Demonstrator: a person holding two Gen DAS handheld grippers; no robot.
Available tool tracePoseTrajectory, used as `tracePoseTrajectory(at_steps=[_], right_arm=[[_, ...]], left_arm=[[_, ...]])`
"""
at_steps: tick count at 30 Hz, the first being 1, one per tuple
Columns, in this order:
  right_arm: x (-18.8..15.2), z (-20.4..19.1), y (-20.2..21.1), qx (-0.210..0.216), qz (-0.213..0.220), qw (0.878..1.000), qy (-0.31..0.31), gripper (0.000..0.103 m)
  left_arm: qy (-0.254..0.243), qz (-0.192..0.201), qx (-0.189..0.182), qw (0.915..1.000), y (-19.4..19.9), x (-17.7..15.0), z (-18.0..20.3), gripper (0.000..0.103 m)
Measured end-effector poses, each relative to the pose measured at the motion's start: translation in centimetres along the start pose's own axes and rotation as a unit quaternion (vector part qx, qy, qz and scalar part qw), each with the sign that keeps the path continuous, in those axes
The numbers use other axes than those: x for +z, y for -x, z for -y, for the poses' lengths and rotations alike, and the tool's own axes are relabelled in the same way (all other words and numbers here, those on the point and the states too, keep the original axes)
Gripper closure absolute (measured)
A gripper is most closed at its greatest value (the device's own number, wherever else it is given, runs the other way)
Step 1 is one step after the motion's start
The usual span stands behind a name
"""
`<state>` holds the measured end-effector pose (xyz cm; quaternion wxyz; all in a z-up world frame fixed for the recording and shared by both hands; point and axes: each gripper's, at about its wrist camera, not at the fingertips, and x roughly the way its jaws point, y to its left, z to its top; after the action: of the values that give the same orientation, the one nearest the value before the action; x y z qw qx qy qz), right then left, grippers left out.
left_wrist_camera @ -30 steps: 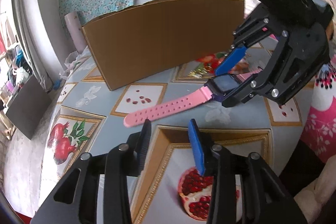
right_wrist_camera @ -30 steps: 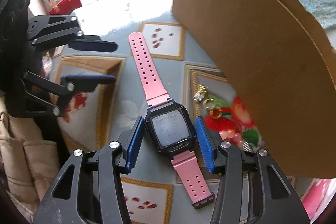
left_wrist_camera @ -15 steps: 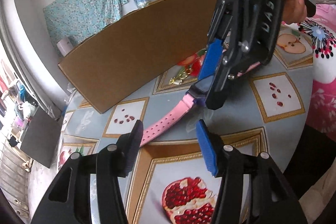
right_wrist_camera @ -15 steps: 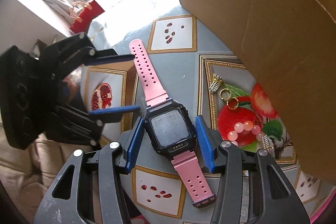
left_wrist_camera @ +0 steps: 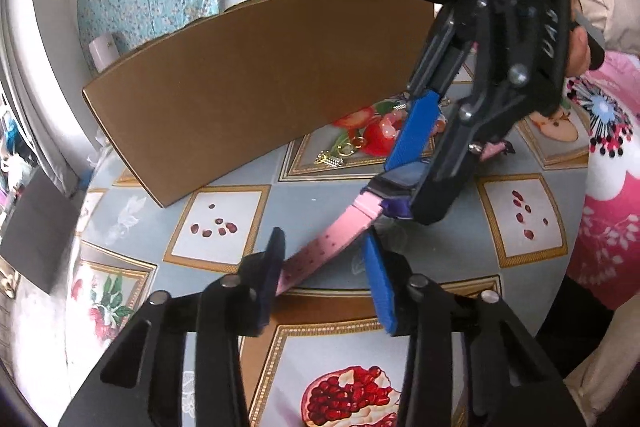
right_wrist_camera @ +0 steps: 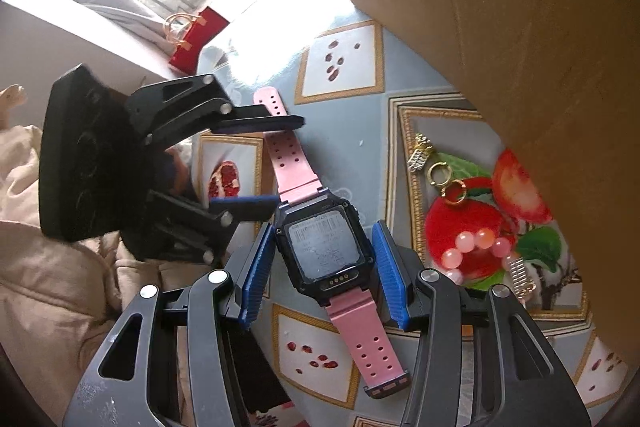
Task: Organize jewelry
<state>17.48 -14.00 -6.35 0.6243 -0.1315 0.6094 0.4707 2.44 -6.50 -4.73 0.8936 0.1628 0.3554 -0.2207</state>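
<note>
A pink-strapped watch with a black square case is held above the fruit-patterned tablecloth. My right gripper is shut on the case, one blue pad on each side. In the left wrist view the right gripper holds the case and the long pink strap slopes down toward me. My left gripper is open, with the strap's free end between its fingers. It also shows in the right wrist view astride the strap. Gold rings and pink beads lie by the cardboard.
A tall curved cardboard sheet stands on the table behind the jewelry and fills the upper right of the right wrist view. The table's edge is at the right, with the person's pink sleeve beyond it.
The right gripper has kept its hold on the watch case. My left gripper has moved forward, so the strap's free end now lies between its open fingers.
</note>
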Motion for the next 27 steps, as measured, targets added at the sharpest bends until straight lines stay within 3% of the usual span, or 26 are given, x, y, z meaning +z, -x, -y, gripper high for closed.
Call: tracePoseTrajectory(at_steps=[6, 9, 16, 20, 25, 27], right_arm=[[-1.0, 0.1, 0.2, 0.005, 0.013, 1.0, -0.008, 0.056], [-1.6, 0.4, 0.6, -0.009, 0.025, 1.0, -0.016, 0.056], [-4.2, -1.9, 1.1, -0.106, 0.06, 0.993, -0.004, 0.054], [-6.2, -3.5, 0.3, -0.185, 0.072, 0.98, 0.013, 0.055], [-7.9, -5.0, -0.3, -0.265, 0.093, 0.959, 0.023, 0.072], [-8.4, -5.3, -0.3, -0.278, 0.1, 0.955, 0.015, 0.081]], left_arm=[[0.021, -0.008, -0.019, 0.9996, -0.1, 0.0, -0.7, 0.087], [0.041, -0.014, -0.032, 0.9985, -0.3, 0.1, -1.4, 0.09], [0.089, -0.03, -0.059, 0.9938, -1.0, 0.5, -3.3, 0.092], [0.11, -0.035, -0.073, 0.9906, -1.2, 0.6, -4.0, 0.092], [0.12, -0.036, -0.076, 0.9892, -1.0, 0.5, -3.6, 0.093], [0.121, -0.037, -0.074, 0.9892, -1.0, 0.6, -3.4, 0.093]])
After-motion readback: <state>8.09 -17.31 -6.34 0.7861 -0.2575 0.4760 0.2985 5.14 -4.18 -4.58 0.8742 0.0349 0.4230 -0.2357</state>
